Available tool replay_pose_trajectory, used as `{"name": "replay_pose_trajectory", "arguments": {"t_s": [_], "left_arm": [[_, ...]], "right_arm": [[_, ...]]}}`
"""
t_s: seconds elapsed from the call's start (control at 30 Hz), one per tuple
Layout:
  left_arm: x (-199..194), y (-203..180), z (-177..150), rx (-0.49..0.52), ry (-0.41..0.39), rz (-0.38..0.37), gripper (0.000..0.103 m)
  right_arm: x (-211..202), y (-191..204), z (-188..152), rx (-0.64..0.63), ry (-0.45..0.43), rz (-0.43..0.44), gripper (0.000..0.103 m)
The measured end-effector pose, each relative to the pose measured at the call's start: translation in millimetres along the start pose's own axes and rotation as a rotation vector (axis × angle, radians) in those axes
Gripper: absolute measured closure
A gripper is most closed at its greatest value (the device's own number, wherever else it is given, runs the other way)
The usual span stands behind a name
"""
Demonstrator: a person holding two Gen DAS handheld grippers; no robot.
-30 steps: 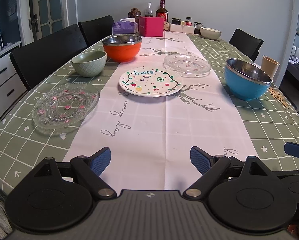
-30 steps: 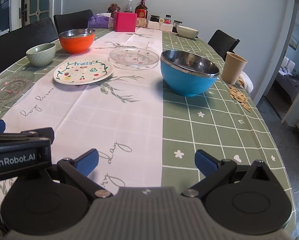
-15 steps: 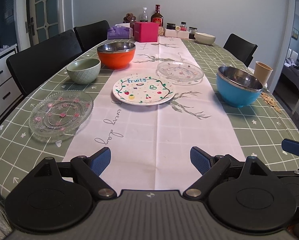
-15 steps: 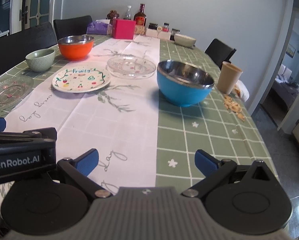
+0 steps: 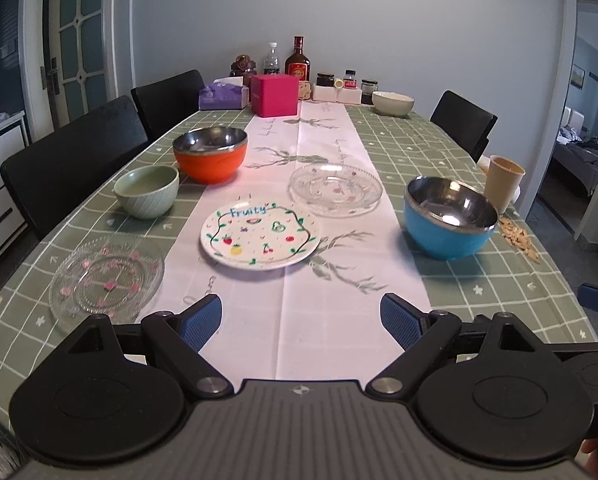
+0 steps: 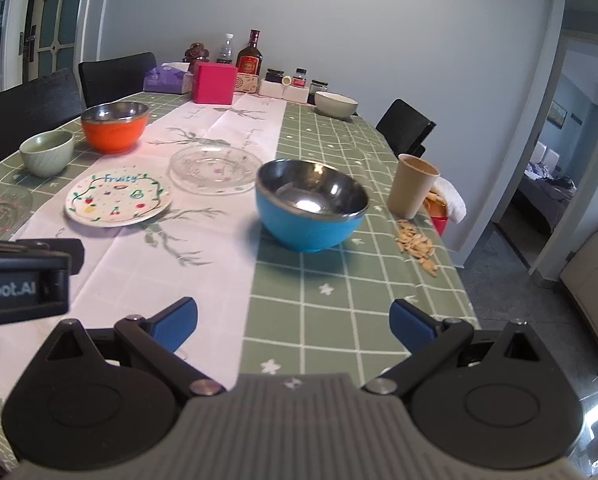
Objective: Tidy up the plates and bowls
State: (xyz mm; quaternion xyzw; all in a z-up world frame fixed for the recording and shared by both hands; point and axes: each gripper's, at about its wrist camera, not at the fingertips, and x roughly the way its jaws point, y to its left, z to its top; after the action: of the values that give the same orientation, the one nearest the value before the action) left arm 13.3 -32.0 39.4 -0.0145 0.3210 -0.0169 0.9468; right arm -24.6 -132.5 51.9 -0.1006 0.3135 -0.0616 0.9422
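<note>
On the table's white runner lies a white "Fruity" plate (image 5: 260, 235) (image 6: 118, 199), with a clear glass plate (image 5: 335, 189) (image 6: 215, 169) behind it. Another glass plate with pink flowers (image 5: 106, 279) lies at the near left. A pale green bowl (image 5: 146, 191) (image 6: 47, 152) and an orange steel-lined bowl (image 5: 210, 153) (image 6: 114, 125) stand at the left, a blue steel-lined bowl (image 5: 449, 217) (image 6: 311, 204) at the right. My left gripper (image 5: 301, 322) hovers open above the runner's near end. My right gripper (image 6: 293, 324) hangs open over the green cloth, short of the blue bowl. Both are empty.
A tan cup (image 6: 415, 185) and scattered crumbs (image 6: 415, 244) lie near the right table edge. A pink box (image 5: 275, 94), bottles, jars, a tissue pack and a cream bowl (image 5: 392, 103) crowd the far end. Black chairs (image 5: 75, 160) line both sides.
Both grippers have risen and pulled back from the table; the dishes look smaller and further off. The right gripper has also tilted rightward. Nothing on the table has moved.
</note>
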Motion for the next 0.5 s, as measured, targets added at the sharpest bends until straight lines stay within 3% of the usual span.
{"name": "replay_pose_trajectory", "arguments": {"t_s": [0.1, 0.27, 0.4, 0.5], "left_arm": [[4.4, -3.0, 11.8, -0.024, 0.004, -0.003, 0.0], [15.8, -12.2, 31.9, -0.045, 0.006, -0.081, 0.003], [28.7, -25.5, 47.5, -0.025, 0.004, -0.148, 0.003], [40.1, -38.0, 57.3, 0.008, -0.001, -0.162, 0.003]], "right_arm": [[1.8, -19.6, 11.1, 0.026, 0.023, 0.037, 0.003], [10.4, -56.4, 31.4, 0.114, 0.054, 0.067, 0.003], [28.6, -82.2, 50.4, 0.16, 0.075, 0.149, 0.003], [50.5, -105.7, 64.9, 0.267, 0.14, 0.184, 0.004]]}}
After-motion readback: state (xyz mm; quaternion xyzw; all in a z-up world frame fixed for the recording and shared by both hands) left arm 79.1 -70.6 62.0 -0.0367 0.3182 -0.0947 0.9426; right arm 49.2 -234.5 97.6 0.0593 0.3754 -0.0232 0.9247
